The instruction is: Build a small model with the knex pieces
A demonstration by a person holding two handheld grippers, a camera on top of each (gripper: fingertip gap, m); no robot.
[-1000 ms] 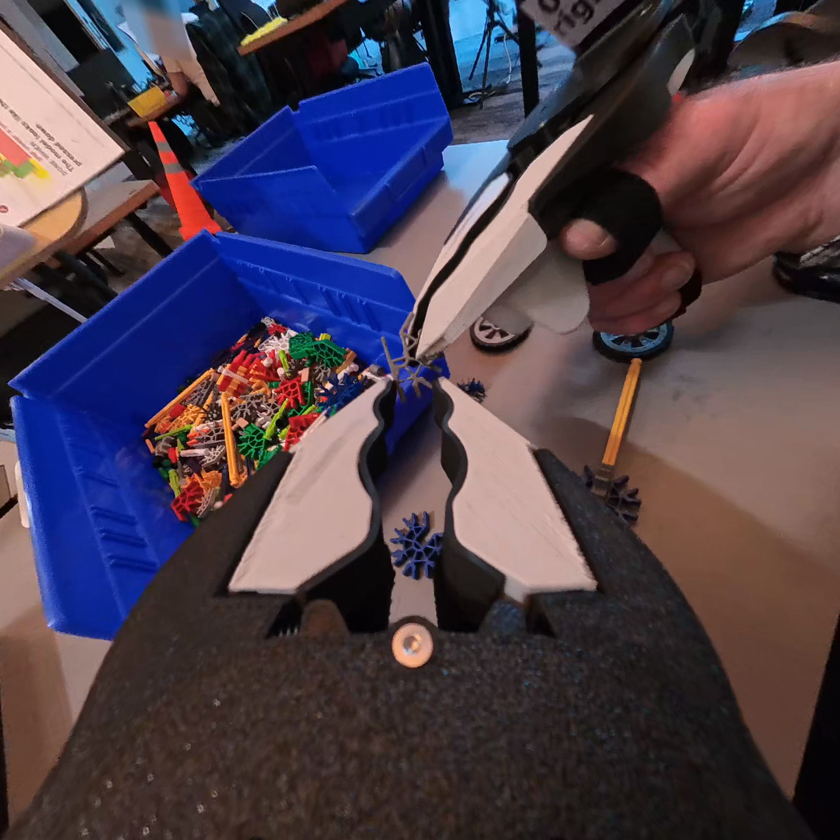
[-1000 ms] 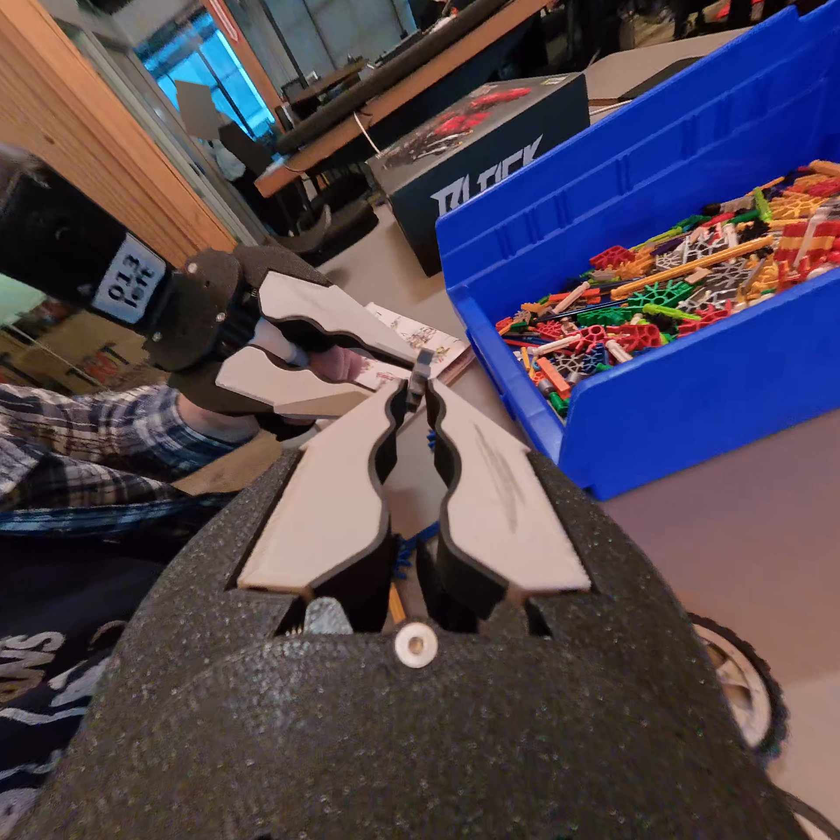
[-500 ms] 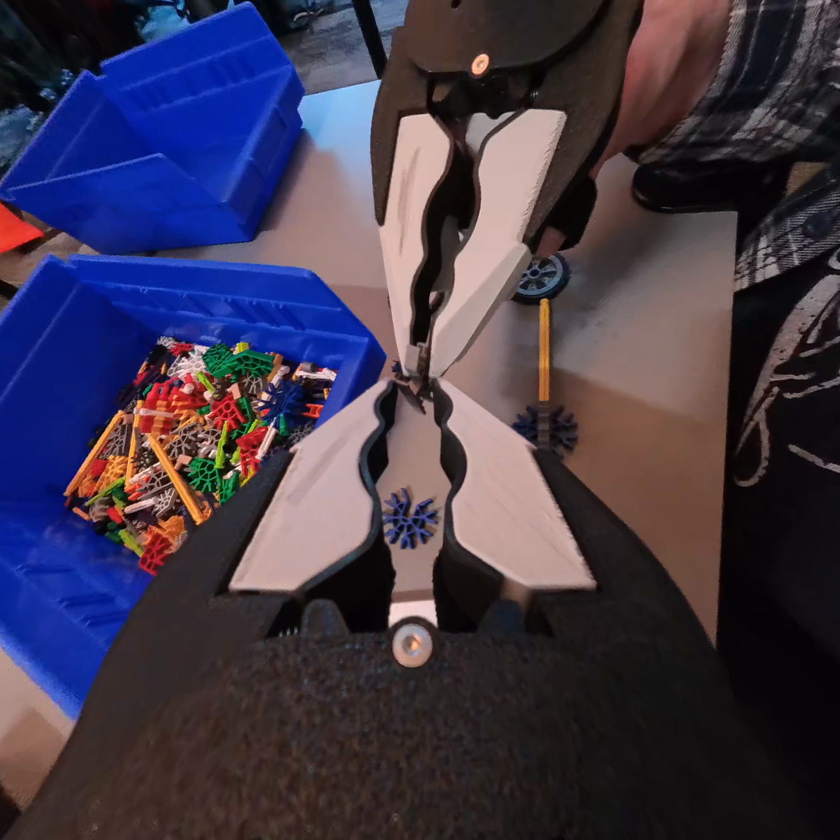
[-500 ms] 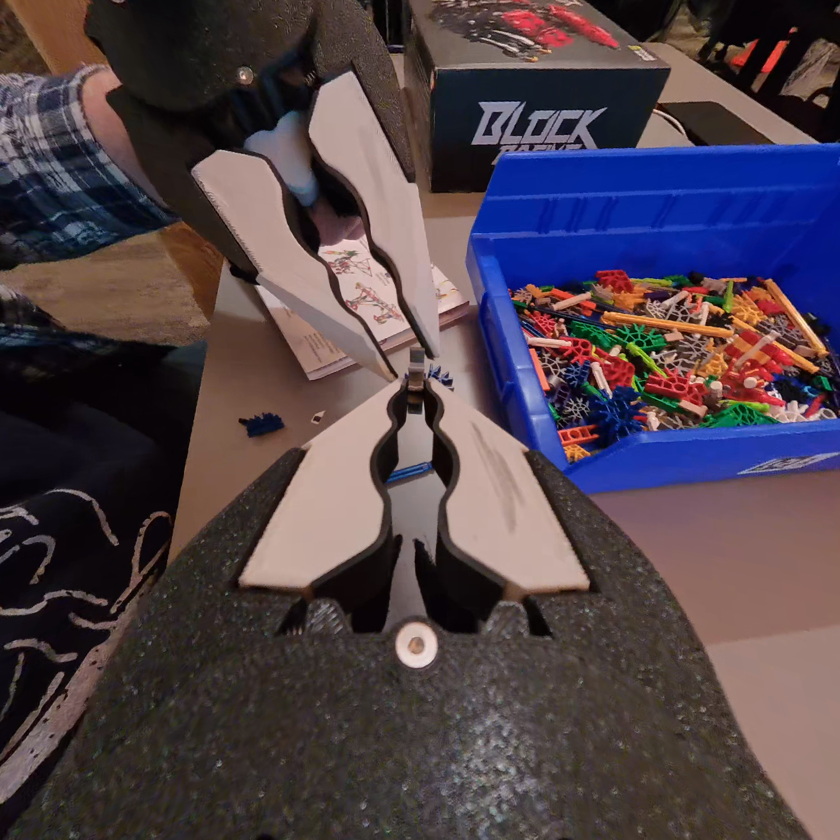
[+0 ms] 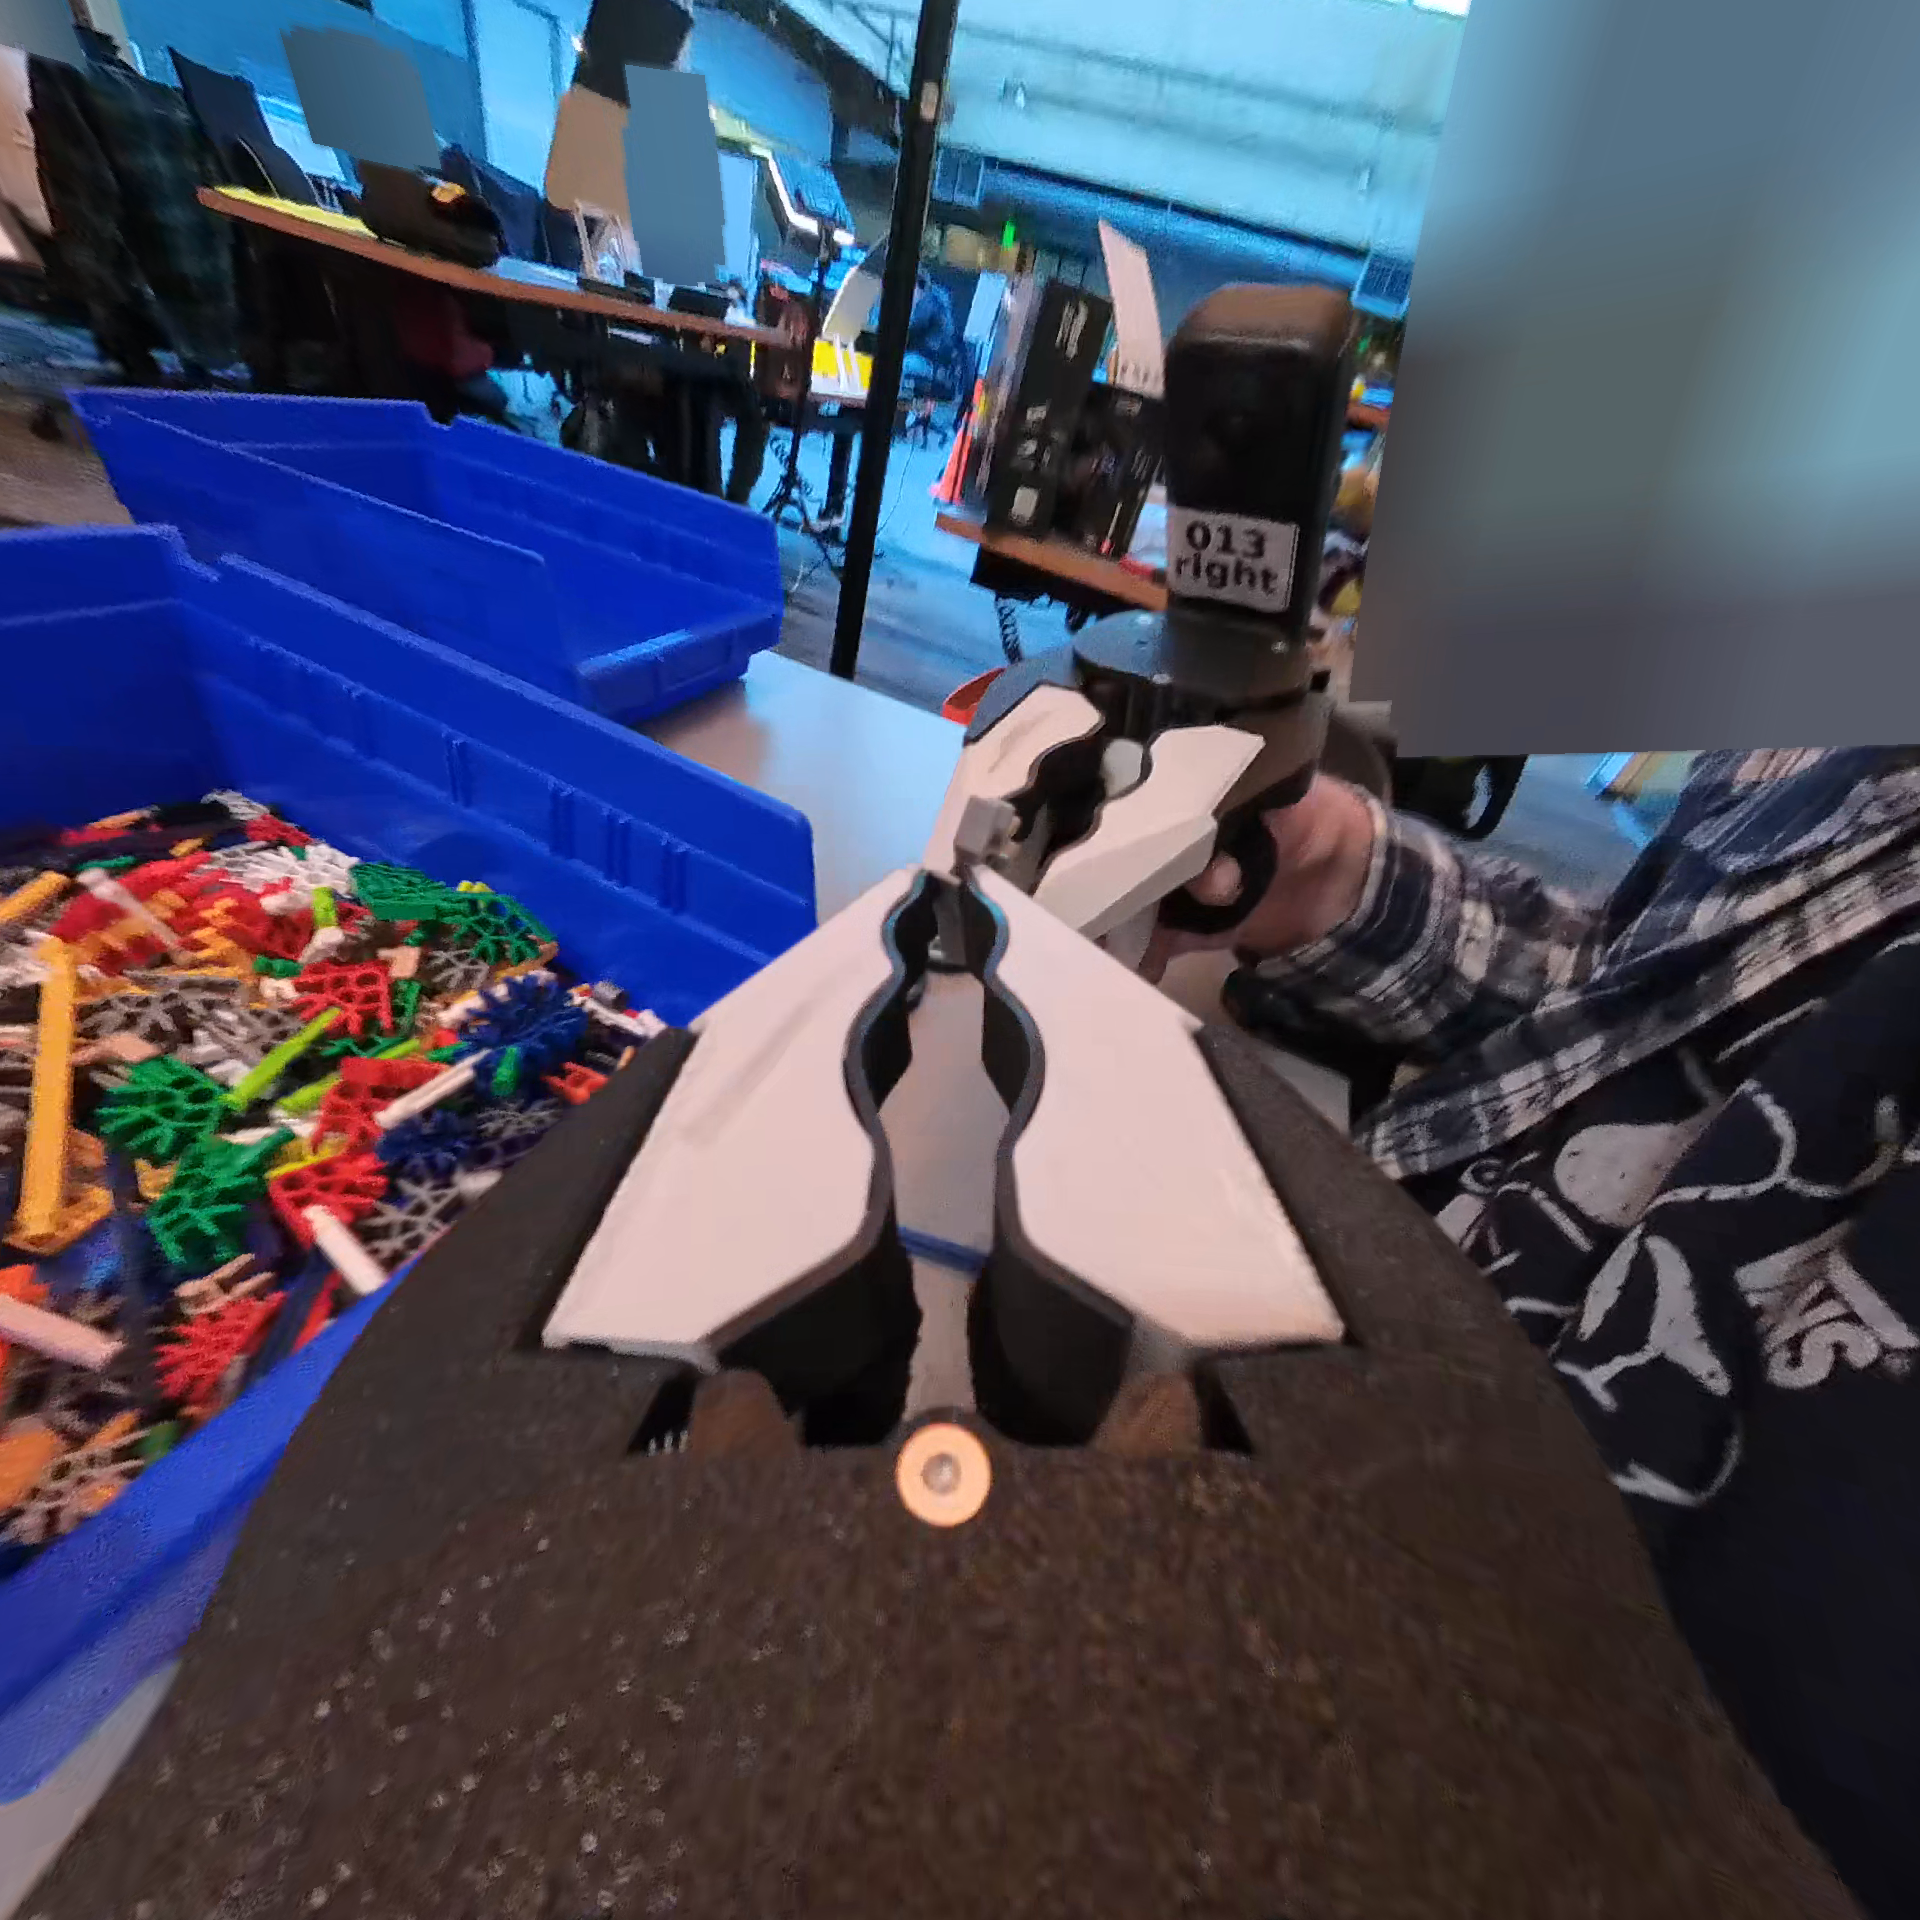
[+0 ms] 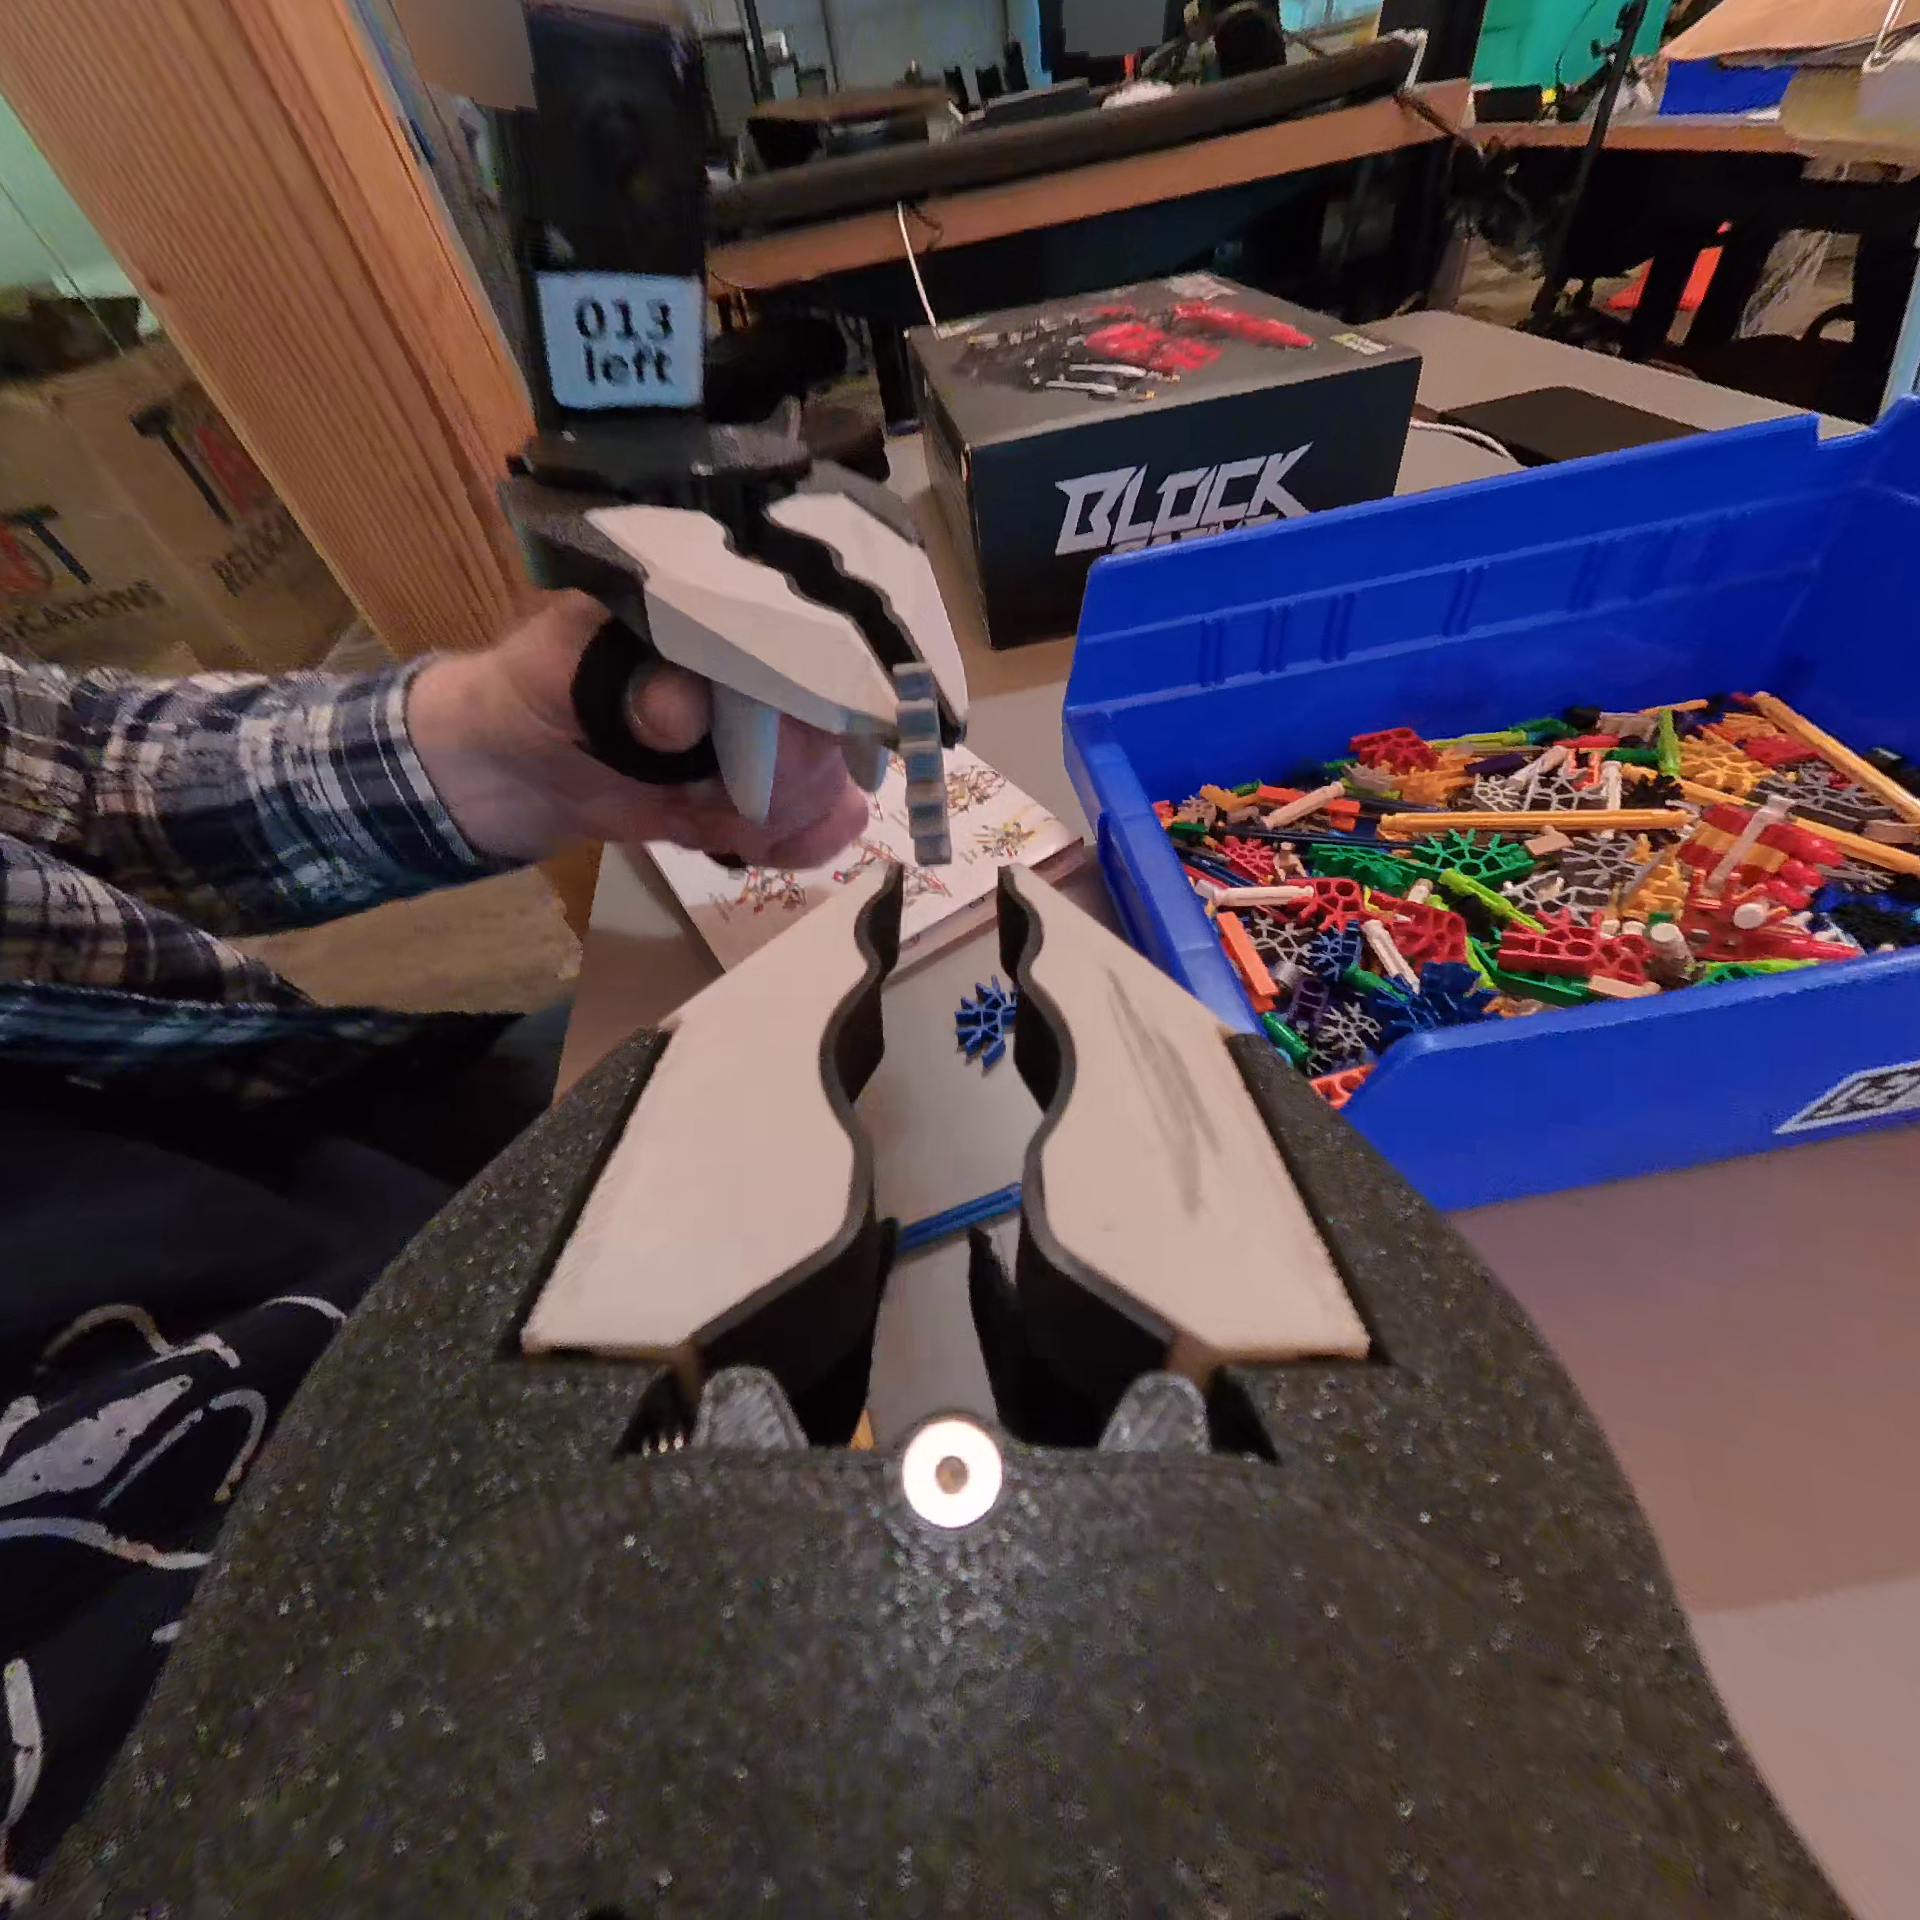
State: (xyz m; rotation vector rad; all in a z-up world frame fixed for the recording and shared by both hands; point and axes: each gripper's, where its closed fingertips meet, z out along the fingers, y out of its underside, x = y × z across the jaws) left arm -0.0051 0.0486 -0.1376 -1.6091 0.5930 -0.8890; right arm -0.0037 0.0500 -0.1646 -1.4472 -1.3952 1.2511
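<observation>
Now the right hand-held gripper point(image 6: 948, 896) has released the grey connector point(image 6: 923, 764).

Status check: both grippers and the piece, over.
Left gripper shut on grey connector. Right gripper open, empty, just below it. Blue bin of parts alongside; blue connector loose on table.

Left wrist view: low over the worktop point(image 5: 831, 727), facing right past the blue bin point(image 5: 468, 790) toward the right tool point(image 5: 987, 831), close. Right wrist view: facing left toward the left tool point(image 6: 914, 727), equally near. Both views share the bin of coloured pieces point(image 6: 1558, 852) and the worktop between them.
</observation>
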